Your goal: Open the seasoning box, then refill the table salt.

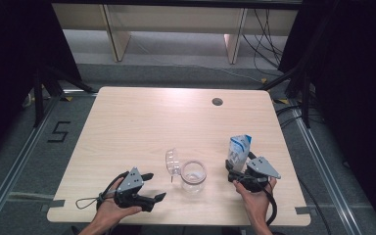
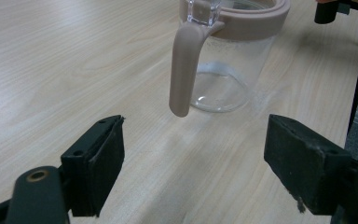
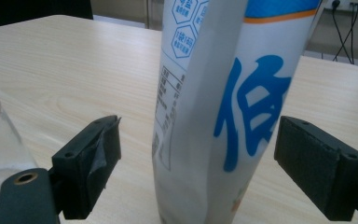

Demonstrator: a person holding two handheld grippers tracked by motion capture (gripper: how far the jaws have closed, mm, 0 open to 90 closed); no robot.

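White-and-blue printed pouch (image 3: 223, 107), standing upright on the pale wood bench (image 1: 142, 122), long axis vertical, directly between the jaws of the right gripper (image 3: 198, 163); jaws spread wide, pads clear of both sides. Clear glass pitcher (image 2: 223, 60), lid open, just beside it. Left gripper (image 2: 193, 161) released, facing the pitcher's handle (image 2: 184, 70).

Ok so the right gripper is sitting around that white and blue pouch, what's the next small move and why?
Probably close the right gripper on the pouch. The pouch stands upright on the table between the open jaws, with a gap showing on both sides, so nothing grips it yet. The clear jar waits beside it with its lid open, and the left gripper is open near the handle.
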